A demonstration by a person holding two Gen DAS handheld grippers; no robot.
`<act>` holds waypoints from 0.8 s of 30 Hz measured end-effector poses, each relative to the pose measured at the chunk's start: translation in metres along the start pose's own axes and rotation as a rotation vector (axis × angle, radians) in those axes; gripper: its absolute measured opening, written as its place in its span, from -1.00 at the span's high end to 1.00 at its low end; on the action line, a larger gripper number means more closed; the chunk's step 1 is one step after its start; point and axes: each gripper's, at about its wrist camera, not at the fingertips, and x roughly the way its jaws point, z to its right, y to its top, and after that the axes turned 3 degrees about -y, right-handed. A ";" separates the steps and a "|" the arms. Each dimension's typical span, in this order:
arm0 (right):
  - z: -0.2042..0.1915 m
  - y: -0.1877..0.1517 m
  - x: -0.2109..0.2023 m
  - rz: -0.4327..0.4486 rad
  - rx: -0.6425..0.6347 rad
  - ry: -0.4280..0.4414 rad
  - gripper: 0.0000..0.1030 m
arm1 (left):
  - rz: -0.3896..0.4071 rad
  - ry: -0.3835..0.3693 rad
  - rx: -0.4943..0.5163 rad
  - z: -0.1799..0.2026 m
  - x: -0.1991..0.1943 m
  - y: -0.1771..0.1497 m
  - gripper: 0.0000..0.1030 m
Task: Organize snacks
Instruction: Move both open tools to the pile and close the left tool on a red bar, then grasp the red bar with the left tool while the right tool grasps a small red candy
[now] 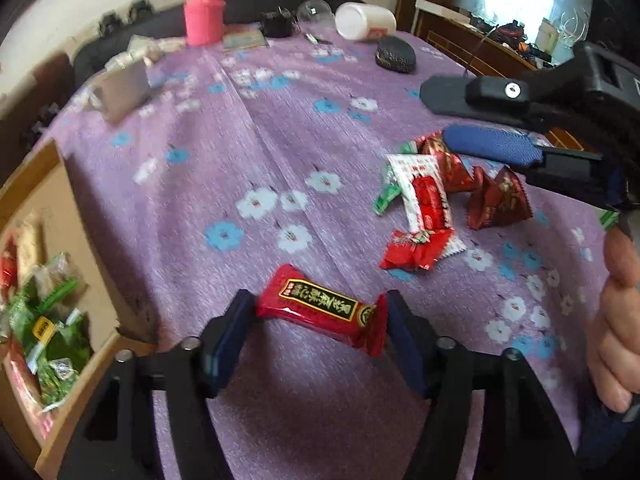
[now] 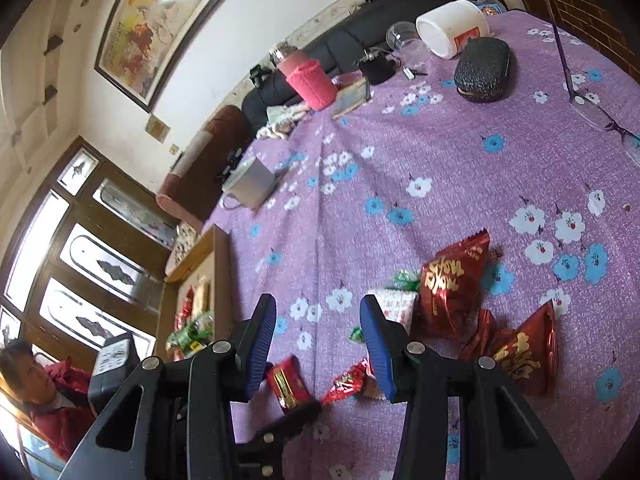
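The left gripper (image 1: 320, 316) brackets a red snack bar (image 1: 322, 312) lengthwise, a blue pad at each crimped end. The bar sits slightly askew between them, and whether the pads press on it or merely flank it cannot be told. Holding it end to end suits a carry toward the wooden box (image 1: 86, 364), which stands just left of the bar and already contains green and red packets. In my judgement the bar is destined for that box. The remaining snack pile (image 1: 440, 200), red triangular pouches and a white-and-red packet, lies on the purple floral tablecloth (image 1: 240, 140) to the right of the bar. The right gripper (image 1: 452, 120) hangs above the pile's far edge, presumably waiting its turn. The right wrist view confirms its jaws (image 2: 318, 320) stand partly apart with nothing between them. That view alone shows spectacles (image 2: 600, 116) lying well beyond the pile, a framed picture on the wall and a person seated low at the left. Only the left wrist view shows the box's contents clearly, and the hand (image 1: 618, 320) gripping the right tool.
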 end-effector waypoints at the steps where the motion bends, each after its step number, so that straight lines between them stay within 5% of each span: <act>1: -0.001 -0.001 0.002 -0.011 -0.006 -0.014 0.08 | 0.011 0.012 0.001 0.001 0.000 -0.001 -0.11; 12: -0.023 -0.021 0.023 -0.107 -0.137 -0.129 0.09 | 0.092 0.071 -0.135 -0.030 -0.006 0.002 0.06; 22: -0.028 -0.037 0.047 -0.211 -0.280 -0.225 0.17 | 0.108 0.098 -0.091 -0.024 -0.004 0.000 0.05; 24: -0.030 -0.041 0.047 -0.202 -0.315 -0.250 0.31 | 0.112 0.103 -0.084 -0.023 -0.003 -0.001 0.05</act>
